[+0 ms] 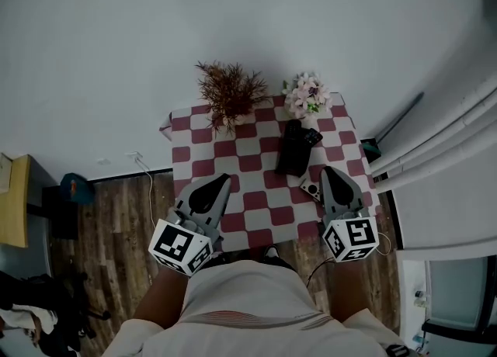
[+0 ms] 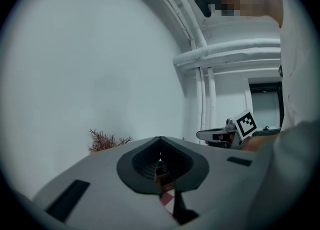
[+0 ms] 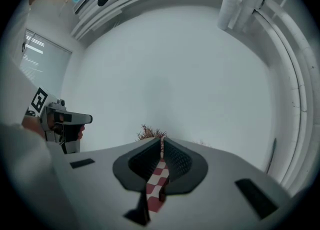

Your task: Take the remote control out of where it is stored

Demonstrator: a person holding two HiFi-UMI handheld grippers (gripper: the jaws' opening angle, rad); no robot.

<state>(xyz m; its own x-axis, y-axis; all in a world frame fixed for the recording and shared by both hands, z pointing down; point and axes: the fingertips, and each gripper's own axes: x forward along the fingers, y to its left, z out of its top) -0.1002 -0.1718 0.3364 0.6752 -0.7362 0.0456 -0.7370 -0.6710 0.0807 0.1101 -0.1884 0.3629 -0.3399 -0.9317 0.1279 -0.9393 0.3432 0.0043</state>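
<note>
— On the checkered table (image 1: 264,227), where is the remote control?
— Possibly beside the black holder (image 1: 293,150). A small pale device (image 1: 311,190) with a round pad lies just off the holder's near right corner. Its long axis slants from the holder toward the table's right edge. I cannot tell whether that is the remote; a dark piece (image 1: 313,136) also juts from the holder's far right corner.
— And the holder's own axis?
— It runs from the flowers (image 1: 307,95) toward the near edge.
— Room to move?
— Bare cloth lies left of the holder and nearer than it. The dried plant (image 1: 229,93) stands far left of it, and the right edge is close.
— Grippers?
— The left gripper (image 1: 226,179) hangs near left of the holder. The right gripper (image 1: 328,169) hangs near right, just beside the pale device. Both have their jaws together with nothing between them.
</note>
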